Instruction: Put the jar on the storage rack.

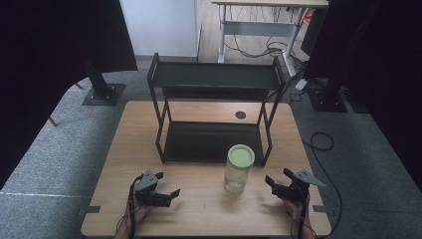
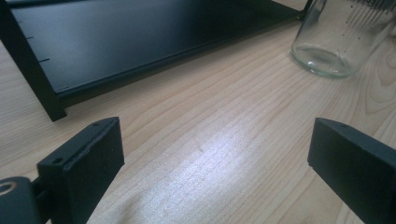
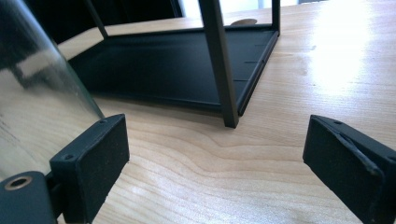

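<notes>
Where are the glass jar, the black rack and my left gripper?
glass jar [image 1: 238, 175], high view, on its clear wall.
black rack [image 1: 211, 142], high view, on its lower shelf.
left gripper [image 1: 166, 185], high view, midway between its fingertips.

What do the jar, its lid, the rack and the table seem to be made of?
Jar: clear glass, it seems; the table shows through its thick, shiny base.
Lid: pale green and matte, probably plastic.
Rack: thin posts and flat shelves with a matte black finish, likely painted metal.
Table: light wood grain with a soft sheen; solid wood or laminate, I cannot tell.
</notes>
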Motion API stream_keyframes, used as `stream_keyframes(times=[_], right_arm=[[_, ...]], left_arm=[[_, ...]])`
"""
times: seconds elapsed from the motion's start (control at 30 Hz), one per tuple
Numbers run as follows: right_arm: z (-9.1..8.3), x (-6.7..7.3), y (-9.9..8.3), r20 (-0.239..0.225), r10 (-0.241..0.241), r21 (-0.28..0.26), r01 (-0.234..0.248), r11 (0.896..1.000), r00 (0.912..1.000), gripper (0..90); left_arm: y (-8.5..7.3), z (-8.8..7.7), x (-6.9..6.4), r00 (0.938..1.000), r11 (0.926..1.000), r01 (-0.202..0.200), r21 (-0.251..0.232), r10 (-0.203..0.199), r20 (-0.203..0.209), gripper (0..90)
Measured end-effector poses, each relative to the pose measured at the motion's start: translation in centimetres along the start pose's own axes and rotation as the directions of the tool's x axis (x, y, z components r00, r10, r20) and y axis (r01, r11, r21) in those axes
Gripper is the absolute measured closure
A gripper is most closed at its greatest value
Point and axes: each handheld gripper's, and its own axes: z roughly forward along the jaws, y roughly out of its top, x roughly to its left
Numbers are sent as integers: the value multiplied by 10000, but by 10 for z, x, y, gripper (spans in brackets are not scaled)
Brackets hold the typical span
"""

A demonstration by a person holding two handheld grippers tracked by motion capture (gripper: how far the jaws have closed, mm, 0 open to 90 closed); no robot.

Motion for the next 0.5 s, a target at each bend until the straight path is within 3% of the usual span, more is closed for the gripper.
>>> stream_keyframes(times=[0.13, 0.27, 0.5], right_arm=[[0, -1, 0, -44, 100, -58, -100, 9999, 9999, 68], [0, 0, 0, 76, 56, -85, -56, 9999, 10000, 68], [0, 0, 0, 97, 85, -75, -84, 9999, 9999, 67]], left_arm=[[0, 0, 1, 10000, 10000, 81, -46, -81, 4, 34], [-1, -2, 5, 9987, 9986, 480, -213, -483, -129, 41], [-1, -2, 5, 9983, 9984, 515, -220, -521, -259, 45]])
